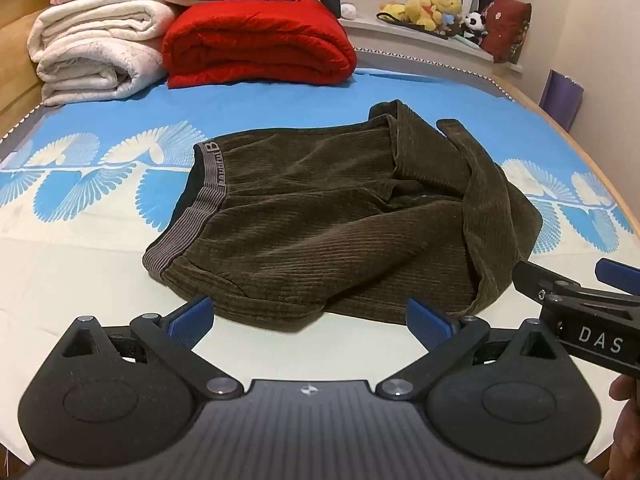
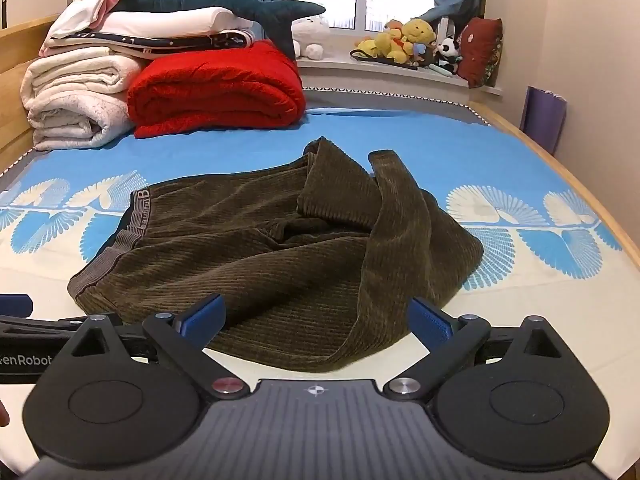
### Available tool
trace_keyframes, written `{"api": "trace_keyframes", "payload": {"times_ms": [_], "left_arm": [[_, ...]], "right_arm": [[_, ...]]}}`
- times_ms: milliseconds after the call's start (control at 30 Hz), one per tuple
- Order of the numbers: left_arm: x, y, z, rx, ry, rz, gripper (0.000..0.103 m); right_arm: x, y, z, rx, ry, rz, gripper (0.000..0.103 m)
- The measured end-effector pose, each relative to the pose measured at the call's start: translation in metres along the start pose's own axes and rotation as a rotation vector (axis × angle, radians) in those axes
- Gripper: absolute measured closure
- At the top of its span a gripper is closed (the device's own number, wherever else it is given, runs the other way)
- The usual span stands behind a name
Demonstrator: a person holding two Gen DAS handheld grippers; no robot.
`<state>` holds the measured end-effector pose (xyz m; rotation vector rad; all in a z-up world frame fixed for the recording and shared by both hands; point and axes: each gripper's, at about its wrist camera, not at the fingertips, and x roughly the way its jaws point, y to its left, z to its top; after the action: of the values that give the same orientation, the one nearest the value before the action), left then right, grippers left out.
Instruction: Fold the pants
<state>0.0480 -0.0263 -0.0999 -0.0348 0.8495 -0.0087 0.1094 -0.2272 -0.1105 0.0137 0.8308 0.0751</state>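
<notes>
Dark olive corduroy pants [image 1: 320, 216] lie crumpled on the bed, grey waistband at the left, legs bunched and folded over at the right. They also show in the right wrist view [image 2: 280, 256]. My left gripper [image 1: 310, 318] is open and empty, just short of the pants' near edge. My right gripper [image 2: 318, 318] is open and empty, its blue pads either side of the near hem. The right gripper also shows at the right edge of the left wrist view [image 1: 576, 280], beside the pants' right fold.
The bed sheet [image 1: 100, 248] is blue and cream with a fan print. Folded white blankets [image 1: 96, 52] and a red blanket [image 1: 256, 44] are stacked at the far left. Plush toys [image 2: 408, 40] sit on the windowsill. The bed's wooden edge [image 2: 580, 184] runs on the right.
</notes>
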Motion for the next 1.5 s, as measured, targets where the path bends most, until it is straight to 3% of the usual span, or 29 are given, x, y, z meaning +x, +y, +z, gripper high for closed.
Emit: {"api": "trace_keyframes", "payload": {"times_ms": [1500], "left_arm": [[0.0011,0.0032,-0.0036,-0.004,0.010,-0.010,0.001]], "right_arm": [[0.0044,0.0075,0.0023,0.019,0.036,0.001,0.006]]}}
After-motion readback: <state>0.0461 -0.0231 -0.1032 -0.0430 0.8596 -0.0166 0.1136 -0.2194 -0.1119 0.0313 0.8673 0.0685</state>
